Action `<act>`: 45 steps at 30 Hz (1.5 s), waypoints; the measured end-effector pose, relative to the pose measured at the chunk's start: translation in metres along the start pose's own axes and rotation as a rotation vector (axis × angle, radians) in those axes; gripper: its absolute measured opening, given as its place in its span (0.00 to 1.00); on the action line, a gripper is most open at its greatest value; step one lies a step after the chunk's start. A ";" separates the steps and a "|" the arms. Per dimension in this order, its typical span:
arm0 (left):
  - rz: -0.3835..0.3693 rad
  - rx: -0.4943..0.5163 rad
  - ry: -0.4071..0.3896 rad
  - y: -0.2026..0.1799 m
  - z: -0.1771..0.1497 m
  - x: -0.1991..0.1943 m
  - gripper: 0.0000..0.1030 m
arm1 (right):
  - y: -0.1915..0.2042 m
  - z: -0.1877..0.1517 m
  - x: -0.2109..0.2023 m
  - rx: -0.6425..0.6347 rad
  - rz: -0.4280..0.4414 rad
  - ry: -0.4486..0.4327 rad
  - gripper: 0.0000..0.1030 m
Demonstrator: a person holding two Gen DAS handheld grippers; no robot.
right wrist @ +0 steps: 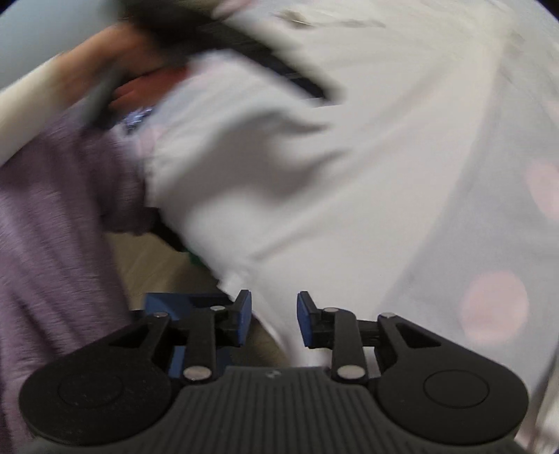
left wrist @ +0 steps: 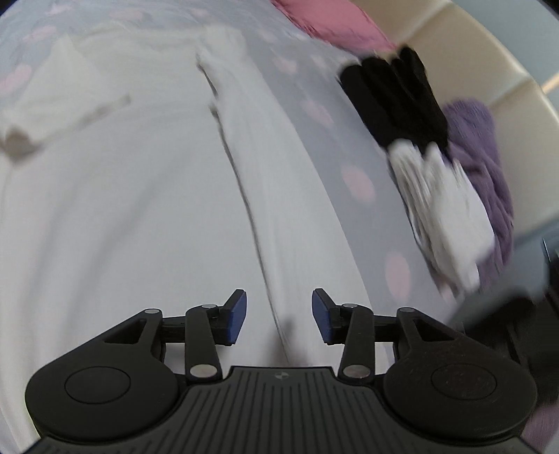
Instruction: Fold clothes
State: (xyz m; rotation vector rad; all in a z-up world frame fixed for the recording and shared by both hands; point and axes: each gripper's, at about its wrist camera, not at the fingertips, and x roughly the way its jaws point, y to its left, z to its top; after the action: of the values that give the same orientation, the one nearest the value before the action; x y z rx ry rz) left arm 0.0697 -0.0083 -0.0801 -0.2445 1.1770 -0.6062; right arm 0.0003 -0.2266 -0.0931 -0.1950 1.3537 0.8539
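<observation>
A white garment (left wrist: 132, 195) lies spread on a pale sheet with pink dots (left wrist: 314, 115); a long fold runs down its middle. My left gripper (left wrist: 278, 316) hangs above that fold, open, its blue pads apart with nothing between them. In the right wrist view the same white garment (right wrist: 279, 174) fills the middle, its corner hanging over the bed's edge. My right gripper (right wrist: 273, 318) stands open just above that corner; the cloth lies below the gap and the pads do not press on it. Both views are blurred.
A black and white folded piece (left wrist: 412, 139) and a purple knit (left wrist: 485, 164) lie at the right; a pink cloth (left wrist: 328, 24) sits at the back. A hand (right wrist: 115, 70) holding the other gripper appears top left, with purple knit (right wrist: 52, 227) and blue object (right wrist: 167, 304) below.
</observation>
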 end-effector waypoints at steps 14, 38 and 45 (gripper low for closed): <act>0.002 0.047 0.191 -0.041 -0.114 0.016 0.43 | -0.045 -0.040 0.044 0.276 0.024 0.095 0.37; 0.017 -0.067 0.235 -0.032 -0.132 0.037 0.01 | -0.027 -0.041 0.031 0.213 -0.041 0.122 0.05; 0.027 -0.026 0.243 -0.035 -0.119 0.010 0.22 | -0.036 -0.036 0.021 0.219 -0.098 0.121 0.12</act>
State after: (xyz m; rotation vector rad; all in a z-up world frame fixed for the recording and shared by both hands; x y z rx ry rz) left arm -0.0477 -0.0277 -0.1163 -0.1795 1.4206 -0.6091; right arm -0.0047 -0.2635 -0.1333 -0.1423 1.5277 0.6146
